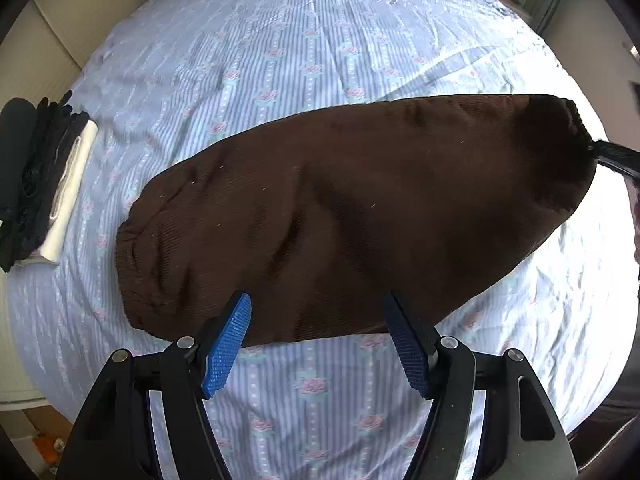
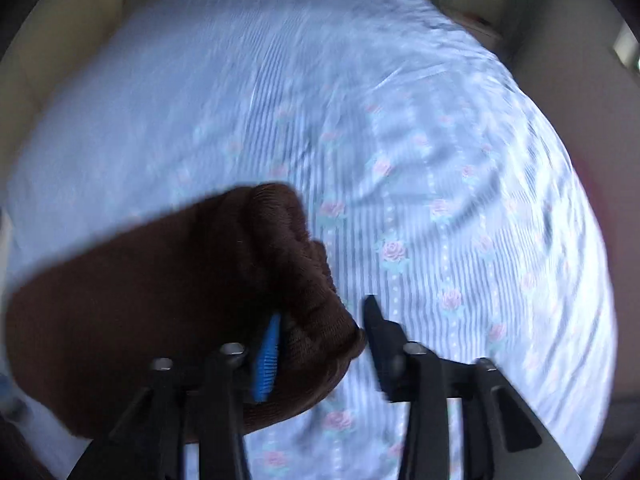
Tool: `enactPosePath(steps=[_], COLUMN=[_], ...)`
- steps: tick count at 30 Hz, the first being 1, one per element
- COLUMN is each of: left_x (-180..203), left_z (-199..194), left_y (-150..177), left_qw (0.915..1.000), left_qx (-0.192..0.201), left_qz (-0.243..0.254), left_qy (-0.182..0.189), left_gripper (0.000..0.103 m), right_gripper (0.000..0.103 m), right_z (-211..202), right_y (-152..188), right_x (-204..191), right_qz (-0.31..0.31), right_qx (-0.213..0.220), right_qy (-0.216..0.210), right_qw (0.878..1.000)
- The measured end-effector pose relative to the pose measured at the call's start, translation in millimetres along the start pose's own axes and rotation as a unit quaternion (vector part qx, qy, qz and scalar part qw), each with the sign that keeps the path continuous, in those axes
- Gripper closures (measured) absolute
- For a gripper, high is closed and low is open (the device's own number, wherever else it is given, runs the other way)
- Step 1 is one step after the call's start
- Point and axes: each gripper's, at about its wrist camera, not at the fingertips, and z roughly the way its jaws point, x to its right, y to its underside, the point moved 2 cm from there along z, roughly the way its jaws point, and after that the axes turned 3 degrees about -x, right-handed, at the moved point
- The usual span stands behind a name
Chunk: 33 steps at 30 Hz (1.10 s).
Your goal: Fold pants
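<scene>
One stack of folded clothes (image 1: 38, 184) sits at the far left edge of the bed, dark pieces piled against a white one; no box, basket or other container shows in either view. The brown pants (image 1: 352, 216) lie across the middle of the striped, rose-printed bedsheet (image 1: 304, 40), folded into a long, thick band that runs from the lower left up toward the right. The cloth is ribbed and dark brown, with soft creases across its top and a gathered, elastic-looking hem at the left end. The left gripper (image 1: 318, 322) hangs just over the near edge of the pants, its blue-padded fingers spread wide and holding nothing. The right gripper (image 2: 320, 320) is at the other end of the pants: in the right wrist view, which is blurred, a bunched fold of brown fabric lies between its fingers, the left finger's blue pad against the cloth and the right finger standing off it with sheet visible between, so the jaws are parted and not clamped.
</scene>
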Motion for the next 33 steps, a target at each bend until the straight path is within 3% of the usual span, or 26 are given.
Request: enactPosePath(steps=[1,3,7,15,20,22,24,25,27,31,33], left_x=[1,3,11,22,37,45,51,52,56,69,75], left_z=[0,-1,2,-3,-4,-3,0,1,8,23,39], left_y=[-2,-4,-8,-12,-17,-21,-25,-27,-33,-33,-26], left_qw=[1.0,1.0,0.9999,0.9991,0.9977,0.9961,0.9948,0.9945,0.9936,0.9893,0.9879], left_qx=[0.003,0.007,0.005,0.015,0.027,0.039,0.044,0.044,0.034,0.011,-0.015], left_qz=[-0.001,-0.001,0.015,0.038,0.06,0.075,0.081,0.08,0.066,0.069,0.081], left_qy=[0.002,0.003,0.006,0.012,0.017,0.027,0.043,0.052,0.085,0.128,0.132], left_gripper=[0.034,0.034,0.034,0.034,0.034,0.034,0.035,0.035,0.043,0.049,0.065], right_gripper=[0.021,0.02,0.02,0.02,0.021,0.035,0.058,0.061,0.065,0.066,0.066], right_z=[-11,-14,16,70,109,115,113,107,92,43,27], right_y=[6,12,18,14,25,30,33,34,35,40,41], right_x=[9,19,27,40,46,50,53,54,55,47,46], right_qz=[0.029,0.054,0.082,0.196,0.244,0.259,0.271,0.278,0.275,0.238,0.23], right_qx=[0.022,0.032,-0.014,-0.035,-0.084,-0.086,-0.094,-0.091,-0.077,-0.027,-0.016], right_qy=[-0.011,-0.028,-0.052,-0.128,-0.156,-0.161,-0.177,-0.19,-0.189,-0.156,-0.147], right_qw=[0.999,0.998,0.995,0.972,0.953,0.948,0.941,0.937,0.939,0.958,0.962])
